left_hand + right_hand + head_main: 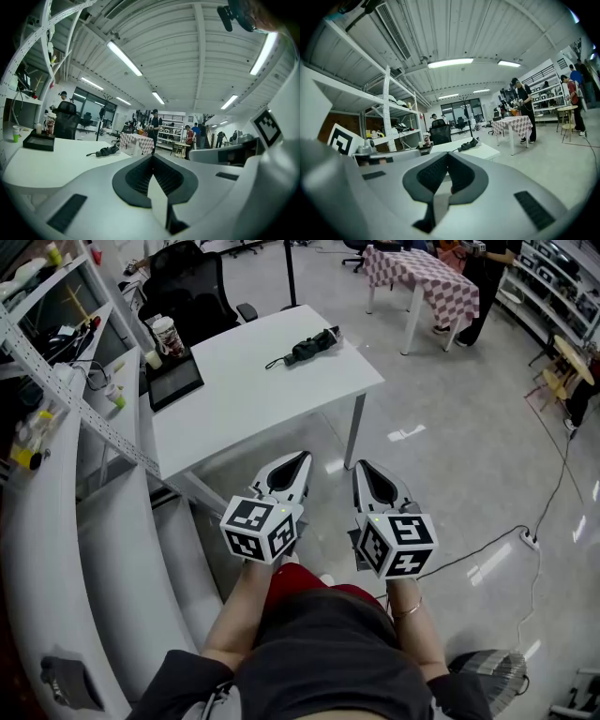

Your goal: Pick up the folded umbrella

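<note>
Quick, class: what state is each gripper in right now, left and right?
Left gripper: closed, holding nothing.
Right gripper: closed, holding nothing.

White table (253, 404), black tray (174, 381) at its corner, black office chair (192, 287) behind, checkered-cloth table (422, 273) beyond.

Dark folded umbrella (307, 348), white table (253, 399), red-and-white checked tablecloth (427, 277), black office chair (192, 292), grey floor (450, 427)

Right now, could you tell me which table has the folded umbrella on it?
The nearer, bare white table; the folded umbrella lies by its far edge. The other table wears a checked cloth.
</note>
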